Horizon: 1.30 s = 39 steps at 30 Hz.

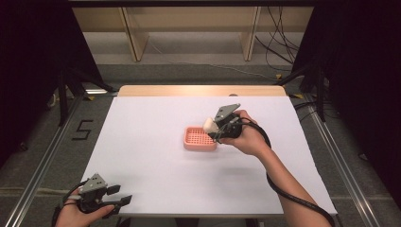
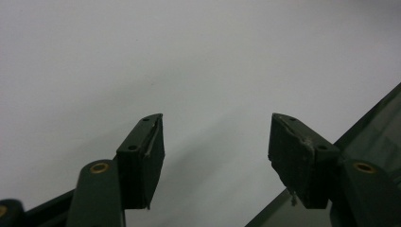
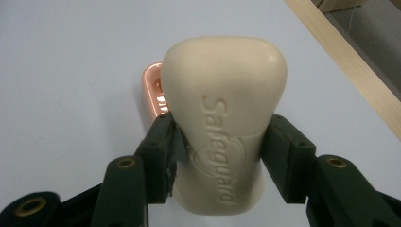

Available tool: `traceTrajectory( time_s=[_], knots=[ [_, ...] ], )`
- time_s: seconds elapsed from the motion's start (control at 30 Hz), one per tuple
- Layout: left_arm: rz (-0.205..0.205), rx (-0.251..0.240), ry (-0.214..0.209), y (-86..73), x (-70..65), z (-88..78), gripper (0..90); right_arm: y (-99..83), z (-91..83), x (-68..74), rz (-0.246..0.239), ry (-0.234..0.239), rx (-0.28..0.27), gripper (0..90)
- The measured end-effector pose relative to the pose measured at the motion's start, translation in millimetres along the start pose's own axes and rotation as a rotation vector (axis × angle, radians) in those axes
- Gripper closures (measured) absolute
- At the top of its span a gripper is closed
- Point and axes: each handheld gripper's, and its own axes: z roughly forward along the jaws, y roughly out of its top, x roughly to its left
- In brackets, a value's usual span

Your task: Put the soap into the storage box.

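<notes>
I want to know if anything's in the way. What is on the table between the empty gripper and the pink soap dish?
Nothing. In the high view, only bare white table lies between the left gripper and the pink soap dish.

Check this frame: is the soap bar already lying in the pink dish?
No, the soap bar is clamped in the right hand-held gripper, above the pink dish.

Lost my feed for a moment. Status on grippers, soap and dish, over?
Right gripper shut on soap bar, above pink soap dish. Left gripper open, nothing between jaws, near table's front edge. Dish has nothing in it; path unobstructed.
</notes>
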Motion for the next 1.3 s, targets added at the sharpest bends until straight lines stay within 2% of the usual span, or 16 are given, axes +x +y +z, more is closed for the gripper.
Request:
traceTrajectory(
  time_s=[0.13,0.17,0.2,0.3,0.4,0.5,0.53,0.9,0.97,1.07,1.1,1.17,1.2,1.23,1.3],
  knots=[
    [0.002,0.012,-0.008,0.4,0.5,-1.0,36.3,1.0,2.0,0.2,0.001,0.001,0.001,50.0],
    [0.001,-0.001,0.002,0.0,0.1,-0.2,36.3,1.2,2.3,0.9,0.009,0.004,0.002,50.0],
    [0.008,0.006,0.002,0.1,0.7,-0.7,36.3,1.4,2.5,1.2,0.015,0.004,0.005,50.0],
    [0.01,0.017,-0.005,0.5,1.1,-1.5,36.3,2.2,3.9,0.1,0.003,0.008,0.001,50.0],
    [0.0,-0.002,0.0,0.0,0.1,-0.1,36.3,2.9,4.8,-0.1,0.0,0.005,0.004,50.0],
    [0.01,0.009,-0.001,0.2,1.0,-1.0,36.3,3.7,5.6,-0.2,0.0,0.002,0.004,50.0],
    [-0.001,-0.002,-0.004,0.1,0.1,-0.4,36.3,4.0,6.0,-0.3,-0.002,0.001,0.001,50.0],
    [-0.002,-0.002,-0.002,0.1,0.5,-0.3,36.3,5.8,10.7,0.0,0.009,0.008,0.009,50.0],
    [-0.002,-0.002,-0.003,0.1,0.5,-0.2,36.3,6.6,11.5,-0.9,-0.001,0.011,0.007,50.0],
    [-0.002,-0.001,-0.003,0.1,0.5,-0.2,36.3,7.3,12.6,-0.1,0.011,0.015,0.012,50.1],
    [0.002,0.001,-0.004,0.2,0.7,-0.3,36.3,7.6,13.4,-1.1,-0.003,0.011,0.01,50.0],
    [0.001,0.001,-0.004,0.1,0.6,-0.2,36.3,8.0,14.5,-1.0,-0.002,0.007,0.011,50.0],
    [0.006,0.005,0.007,0.1,1.0,-0.2,36.3,8.6,15.2,-1.7,-0.015,0.017,0.01,50.0],
    [0.001,0.0,-0.005,0.1,0.6,-0.1,36.3,8.7,16.1,-1.4,-0.014,0.012,0.006,50.0],
    [0.001,0.001,-0.004,0.2,0.6,-0.2,36.3,9.1,16.9,-1.1,-0.014,0.017,0.009,50.0]
  ],
)
